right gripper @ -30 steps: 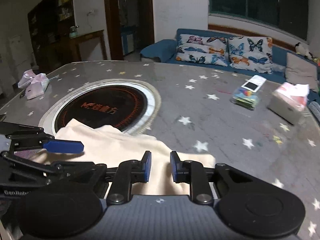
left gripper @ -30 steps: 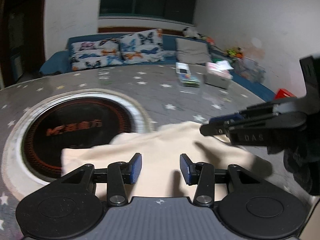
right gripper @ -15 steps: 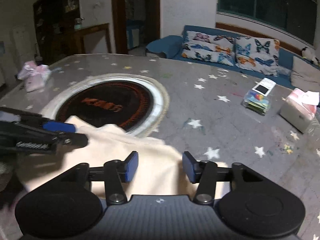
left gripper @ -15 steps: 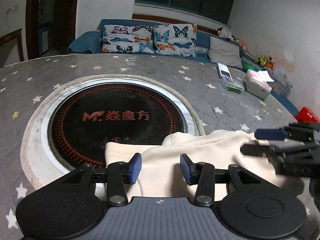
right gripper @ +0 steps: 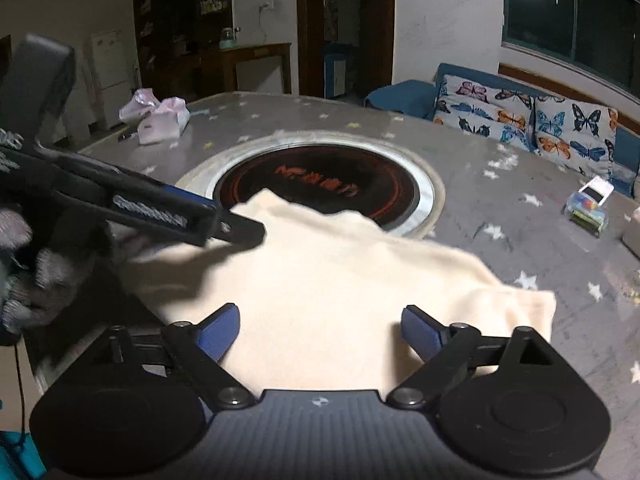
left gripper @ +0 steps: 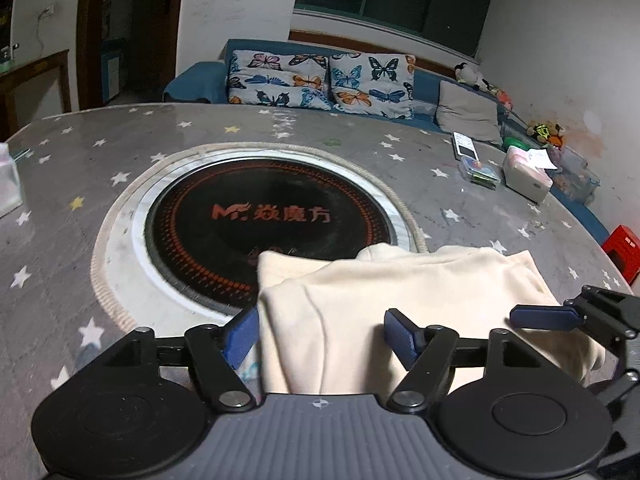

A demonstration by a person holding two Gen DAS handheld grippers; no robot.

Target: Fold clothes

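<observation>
The star-patterned surface (left gripper: 360,148) filled a dim living room, a sofa (left gripper: 200,80) behind it; the cream garment (left gripper: 400,292) lay folded at my near edge, partly over the round black hob (left gripper: 268,216); my left fingers (left gripper: 320,338) and right fingers (right gripper: 320,330) both stood wide above it, gripping nothing; to finish well, I judged, I should lift clear without snagging the cloth, then smooth its edges; a second earlier both pairs were much narrower over the garment, and they had just been opening.
</observation>
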